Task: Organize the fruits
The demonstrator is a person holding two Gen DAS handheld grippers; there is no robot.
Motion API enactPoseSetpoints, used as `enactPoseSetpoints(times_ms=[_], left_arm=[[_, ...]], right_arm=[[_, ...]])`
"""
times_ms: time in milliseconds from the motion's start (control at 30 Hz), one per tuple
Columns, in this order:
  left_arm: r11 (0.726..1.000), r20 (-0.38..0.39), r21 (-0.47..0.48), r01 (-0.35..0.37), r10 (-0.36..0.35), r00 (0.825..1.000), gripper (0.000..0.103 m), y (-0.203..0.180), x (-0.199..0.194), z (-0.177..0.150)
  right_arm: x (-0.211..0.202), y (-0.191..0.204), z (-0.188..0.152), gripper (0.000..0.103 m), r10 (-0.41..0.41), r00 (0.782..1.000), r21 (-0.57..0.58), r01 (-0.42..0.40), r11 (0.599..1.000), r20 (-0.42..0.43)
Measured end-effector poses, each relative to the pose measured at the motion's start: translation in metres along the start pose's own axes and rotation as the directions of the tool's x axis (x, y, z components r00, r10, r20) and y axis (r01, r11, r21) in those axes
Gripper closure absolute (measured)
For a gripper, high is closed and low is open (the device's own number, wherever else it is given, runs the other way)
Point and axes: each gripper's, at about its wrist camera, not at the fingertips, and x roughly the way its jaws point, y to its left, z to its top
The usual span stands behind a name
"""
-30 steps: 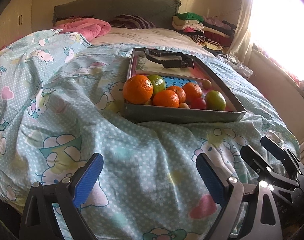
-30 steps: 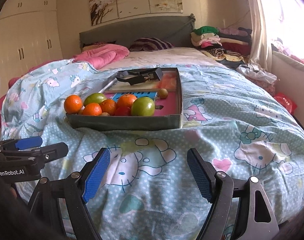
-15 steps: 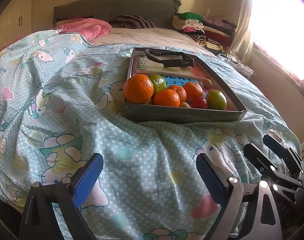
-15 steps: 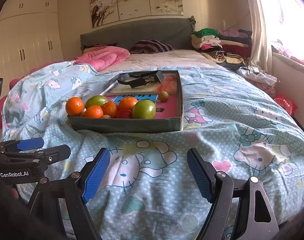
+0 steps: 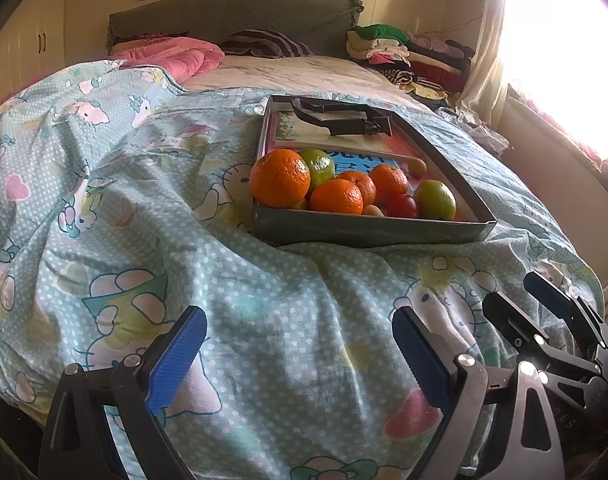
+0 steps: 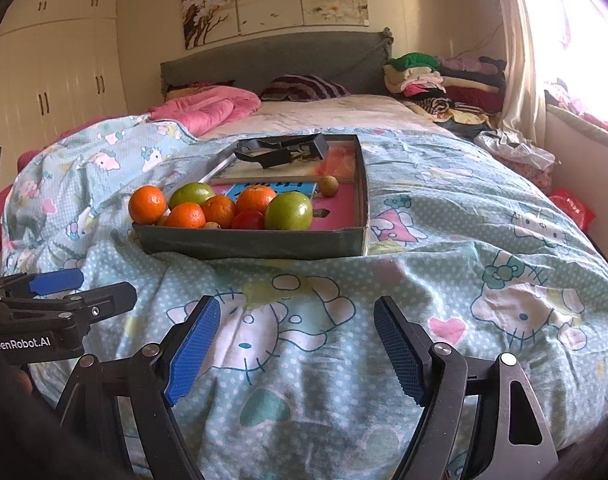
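A shallow grey box [image 5: 367,232] [image 6: 256,244] lies on the bed. At its near end sit several oranges [image 5: 280,178] [image 6: 146,204], two green fruits [image 5: 436,200] [image 6: 288,211], a small red fruit [image 5: 401,205] [image 6: 248,220] and small brown fruits [image 5: 417,166] [image 6: 328,185]. My left gripper [image 5: 300,354] is open and empty, low over the bedspread, well short of the box. My right gripper [image 6: 296,346] is open and empty, also short of the box. Each gripper shows at the other view's edge, the right [image 5: 543,320] and the left [image 6: 68,292].
A black plastic part [image 5: 339,120] [image 6: 280,150] and printed cards lie at the box's far end. The blue patterned bedspread [image 5: 124,200] is rumpled. A pink quilt [image 6: 208,108], a striped pillow and a pile of folded clothes [image 6: 443,80] lie by the headboard. A bright window is at right.
Both views have edged slightly closer and higher toward the box. Both grippers stay open. The fruits have not moved.
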Motion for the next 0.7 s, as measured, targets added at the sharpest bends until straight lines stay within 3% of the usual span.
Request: enactPoseSetpoints(times_ms=[700], left_arm=[[1.000, 0.006, 0.001, -0.003, 0.003, 1.000, 0.009, 0.0004, -0.0024, 0.0023]], right_arm=[[0.0018, 0.0008, -0.0006, 0.023, -0.006, 1.000, -0.005, 0.006, 1.000, 0.002]])
